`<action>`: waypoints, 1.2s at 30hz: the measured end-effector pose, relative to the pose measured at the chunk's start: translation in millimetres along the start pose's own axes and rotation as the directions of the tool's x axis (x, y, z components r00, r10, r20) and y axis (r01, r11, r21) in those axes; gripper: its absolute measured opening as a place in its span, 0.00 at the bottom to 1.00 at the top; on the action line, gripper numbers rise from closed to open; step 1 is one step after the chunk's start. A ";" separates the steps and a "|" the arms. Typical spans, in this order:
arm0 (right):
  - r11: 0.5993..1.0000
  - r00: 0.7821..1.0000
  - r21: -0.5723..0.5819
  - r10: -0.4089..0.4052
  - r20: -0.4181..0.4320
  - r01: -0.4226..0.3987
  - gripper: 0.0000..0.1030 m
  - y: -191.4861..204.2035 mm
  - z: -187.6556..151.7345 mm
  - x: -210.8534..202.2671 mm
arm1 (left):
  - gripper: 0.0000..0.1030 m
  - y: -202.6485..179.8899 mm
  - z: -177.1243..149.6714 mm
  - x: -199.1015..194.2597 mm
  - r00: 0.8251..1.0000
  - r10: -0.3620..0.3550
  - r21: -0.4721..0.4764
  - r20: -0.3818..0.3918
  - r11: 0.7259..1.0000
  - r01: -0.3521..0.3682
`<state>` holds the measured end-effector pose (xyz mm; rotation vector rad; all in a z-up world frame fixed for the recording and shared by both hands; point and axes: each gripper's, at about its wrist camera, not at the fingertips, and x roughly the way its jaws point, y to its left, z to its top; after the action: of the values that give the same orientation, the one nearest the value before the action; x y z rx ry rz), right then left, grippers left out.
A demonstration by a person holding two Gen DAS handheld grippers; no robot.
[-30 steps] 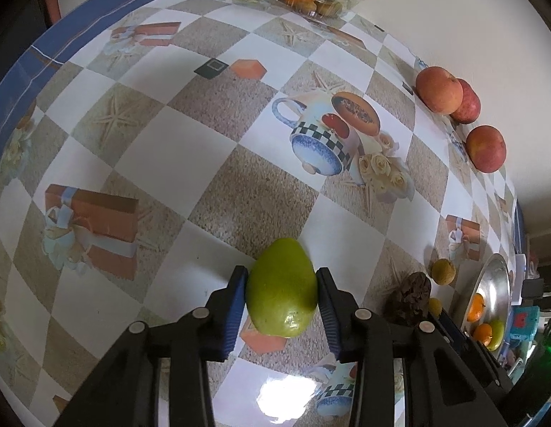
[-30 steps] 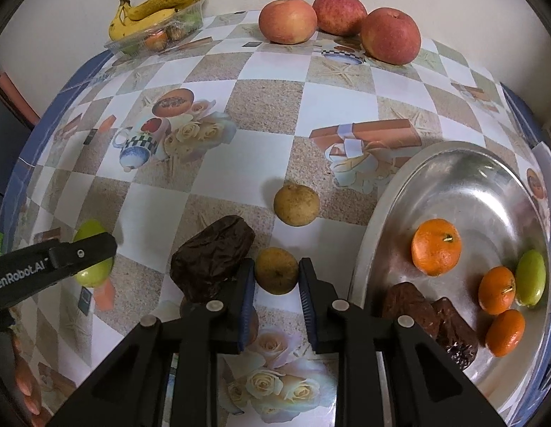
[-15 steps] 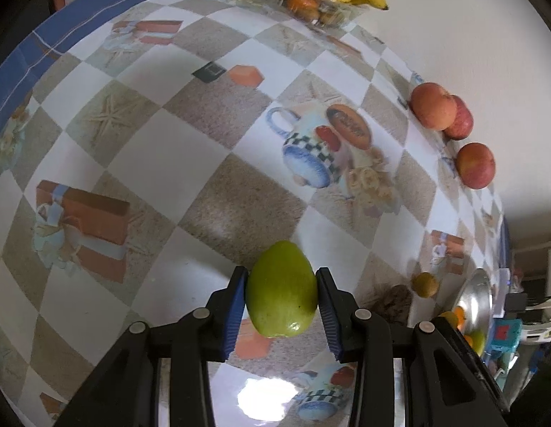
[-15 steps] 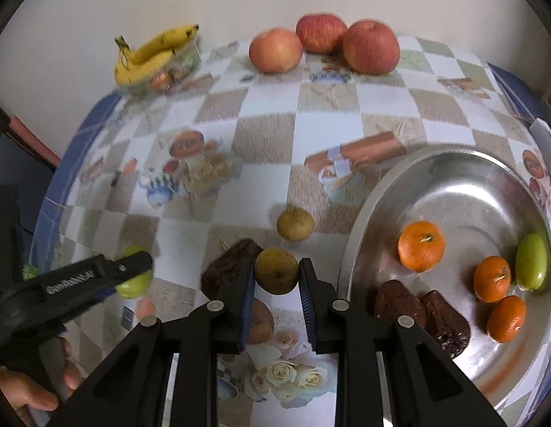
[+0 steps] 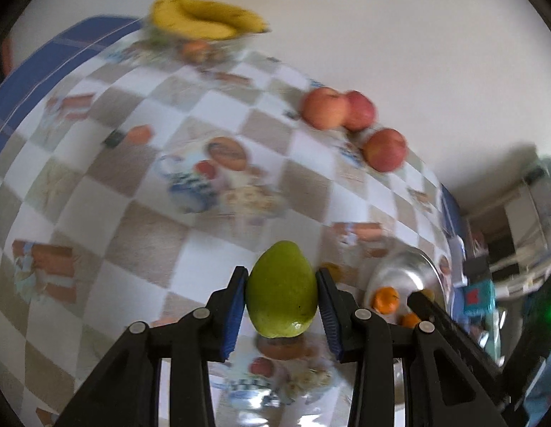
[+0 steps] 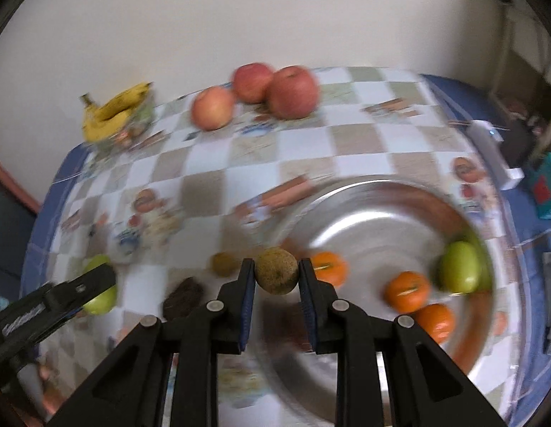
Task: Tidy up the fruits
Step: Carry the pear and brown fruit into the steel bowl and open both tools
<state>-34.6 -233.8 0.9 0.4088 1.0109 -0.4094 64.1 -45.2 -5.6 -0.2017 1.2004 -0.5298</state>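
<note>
My left gripper is shut on a green pear-shaped fruit and holds it above the checked tablecloth. It also shows in the right wrist view at the left. My right gripper is shut on a small brown round fruit, lifted near the left rim of the steel bowl. The bowl holds three oranges and a green fruit. The bowl shows in the left wrist view at the right.
Three red apples and a banana bunch on a clear tub stand by the far wall. A second brown fruit and a dark wrinkled piece lie on the cloth left of the bowl. Clutter sits off the table's right edge.
Both grippers have risen and swung to the right with their fruits. The right gripper now hangs by the bowl's left rim. Both views are blurred by the motion.
</note>
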 end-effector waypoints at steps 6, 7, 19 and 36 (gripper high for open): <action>0.990 1.000 0.138 -0.027 0.007 0.026 0.25 -50.1 5.8 -6.5 | 0.40 -52.5 -19.1 8.5 0.998 -0.057 0.165 -0.027 0.984 0.061; 0.988 1.000 0.154 -0.025 0.007 0.023 0.25 -55.7 5.6 -7.4 | 0.40 -62.0 -23.2 11.2 0.997 -0.070 0.194 -0.037 0.978 0.076; 0.954 0.999 0.301 -0.015 0.038 0.003 0.25 -103.9 4.4 -10.2 | 0.40 -131.2 -58.1 39.5 0.994 -0.096 0.416 -0.046 0.903 0.106; 0.954 0.999 0.299 -0.029 0.034 0.018 0.25 -107.8 0.9 5.4 | 0.40 -156.1 -64.2 60.0 0.997 -0.083 0.506 0.003 0.860 0.070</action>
<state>-86.1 -326.7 -18.3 0.6589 0.9196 -0.5926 -23.9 -201.1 -12.9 0.1962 0.9925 -0.8921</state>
